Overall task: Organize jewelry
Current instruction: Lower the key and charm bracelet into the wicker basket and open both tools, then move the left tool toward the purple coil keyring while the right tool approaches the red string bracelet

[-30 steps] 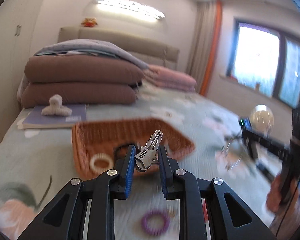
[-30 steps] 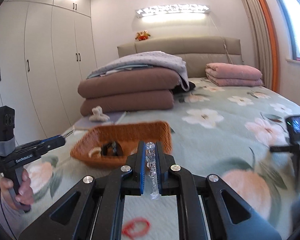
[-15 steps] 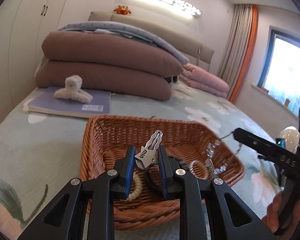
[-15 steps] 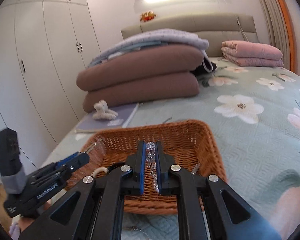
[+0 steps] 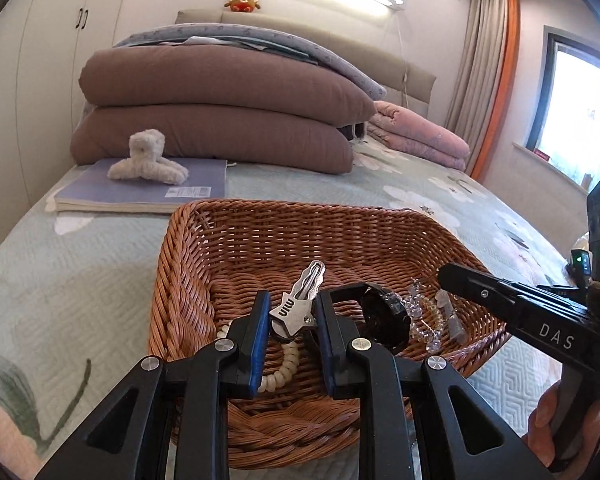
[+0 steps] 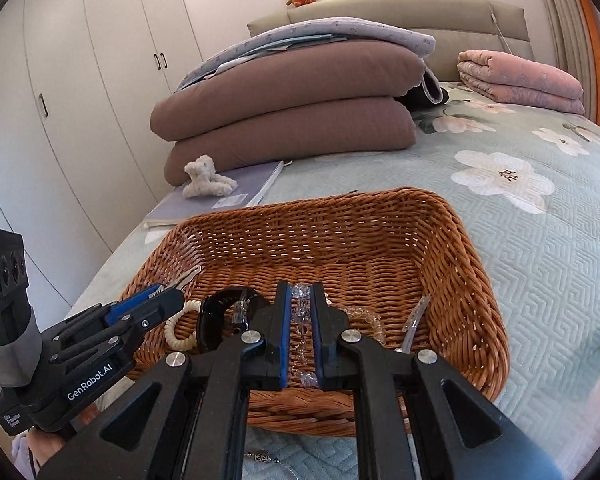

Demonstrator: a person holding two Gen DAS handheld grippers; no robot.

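Note:
A brown wicker basket (image 5: pixel 188 280) (image 6: pixel 472 264) sits on the bed. My left gripper (image 5: pixel 291 314) is shut on a silver hair clip (image 5: pixel 300 300) and holds it over the basket's near left part. My right gripper (image 6: pixel 300 312) is shut on a clear crystal bead bracelet (image 6: pixel 300 320) that hangs over the basket's near side. In the basket lie a cream bead bracelet (image 5: pixel 284 364) (image 6: pixel 178 336), a black hair claw (image 5: pixel 384 316) (image 6: pixel 216 316) and a clear clip (image 6: pixel 414 318).
A fluffy white hair claw (image 5: pixel 148 160) (image 6: pixel 206 178) lies on a purple notebook (image 5: pixel 148 192) behind the basket. Folded brown quilts (image 5: pixel 220 112) are stacked further back. A small silver pendant (image 6: pixel 262 458) lies on the bedspread in front of the basket.
Both grippers moved forward and lower over the basket, still holding the hair clip and the crystal bracelet. The basket now fills the near view.

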